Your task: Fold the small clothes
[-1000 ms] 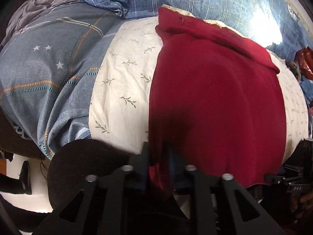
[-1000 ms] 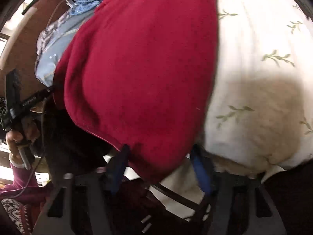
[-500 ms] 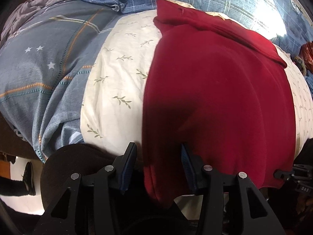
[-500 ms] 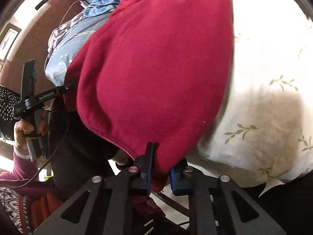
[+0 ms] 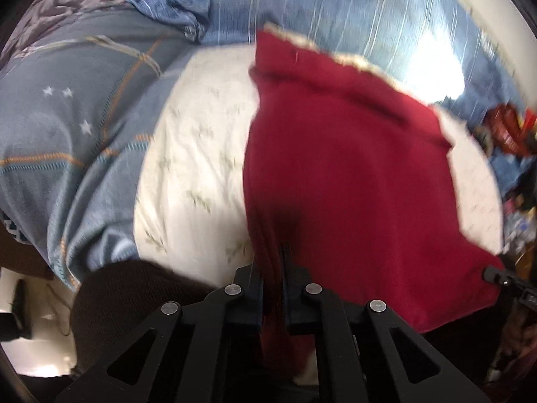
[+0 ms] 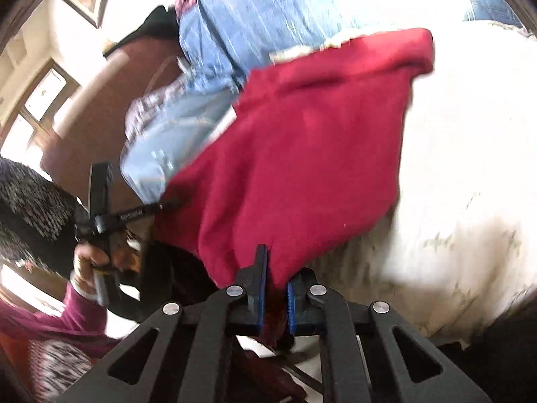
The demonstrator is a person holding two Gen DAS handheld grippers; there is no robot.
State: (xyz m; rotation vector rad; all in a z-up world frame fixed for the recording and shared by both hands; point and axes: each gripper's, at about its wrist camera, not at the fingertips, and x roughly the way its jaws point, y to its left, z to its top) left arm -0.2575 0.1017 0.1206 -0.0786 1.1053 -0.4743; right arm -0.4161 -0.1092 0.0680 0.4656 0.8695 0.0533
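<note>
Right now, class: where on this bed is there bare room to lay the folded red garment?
Free: the cream sheet between the red garment and the grey-blue quilt; also cream sheet right of the garment in the right wrist view. Crowded: the far right edge, with clutter.

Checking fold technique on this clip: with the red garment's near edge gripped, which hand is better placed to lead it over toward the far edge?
Neither clearly: left gripper and right gripper are each shut on a near corner of the red garment, so both probably carry together.

I note a matt, soft red cloth garment (image 5: 352, 181), a cream printed cotton sheet (image 5: 198, 154), and matt black plastic hand-held gripper (image 5: 272, 285) links.
</note>
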